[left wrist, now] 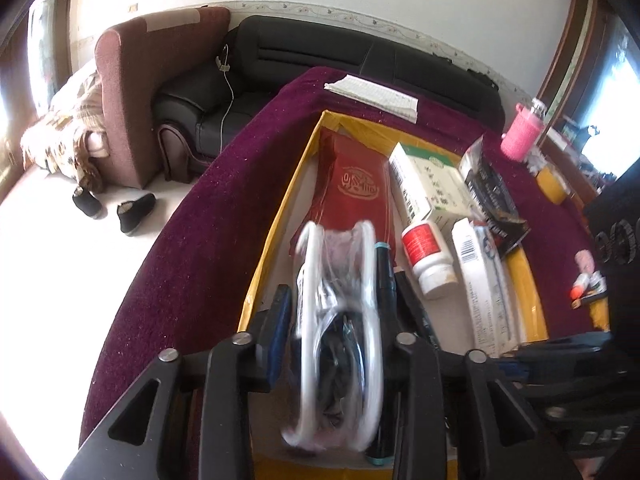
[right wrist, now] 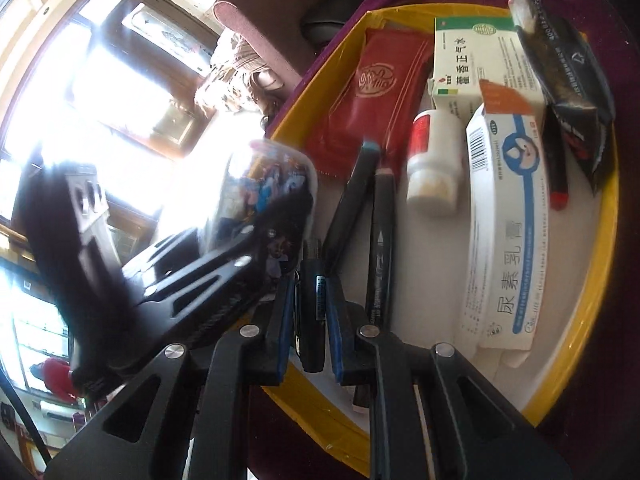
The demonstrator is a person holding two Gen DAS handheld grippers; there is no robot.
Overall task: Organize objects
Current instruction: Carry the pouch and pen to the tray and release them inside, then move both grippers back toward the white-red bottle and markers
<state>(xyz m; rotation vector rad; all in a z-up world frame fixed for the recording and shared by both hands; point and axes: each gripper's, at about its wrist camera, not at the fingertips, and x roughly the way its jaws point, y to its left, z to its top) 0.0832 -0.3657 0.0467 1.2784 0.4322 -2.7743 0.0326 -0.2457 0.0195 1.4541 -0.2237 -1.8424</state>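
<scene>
A yellow-rimmed box (left wrist: 280, 216) (right wrist: 600, 280) lies on the maroon cloth. It holds a red packet (left wrist: 356, 188) (right wrist: 376, 92), a green-and-white medicine box (left wrist: 428, 184), a white bottle (left wrist: 430, 256) (right wrist: 436, 156), a blue-and-white ointment box (right wrist: 504, 240), a black packet (right wrist: 568, 64) and two black markers (right wrist: 380, 248). My left gripper (left wrist: 340, 312) hangs over the box's near left part. A blurred clear-wrapped bundle (left wrist: 336, 320) (right wrist: 272, 184) sits loose between its parted fingers. My right gripper (right wrist: 312, 292) is shut on a small black stick (right wrist: 314, 300) over the near rim.
A notepad (left wrist: 372, 96) lies behind the box. A pink-sleeved bottle (left wrist: 520, 136) and a yellow item (left wrist: 552, 184) stand to the right. Off the table's left edge are a black sofa (left wrist: 320, 60), a brown armchair (left wrist: 132, 92) and shoes (left wrist: 136, 208) on the floor.
</scene>
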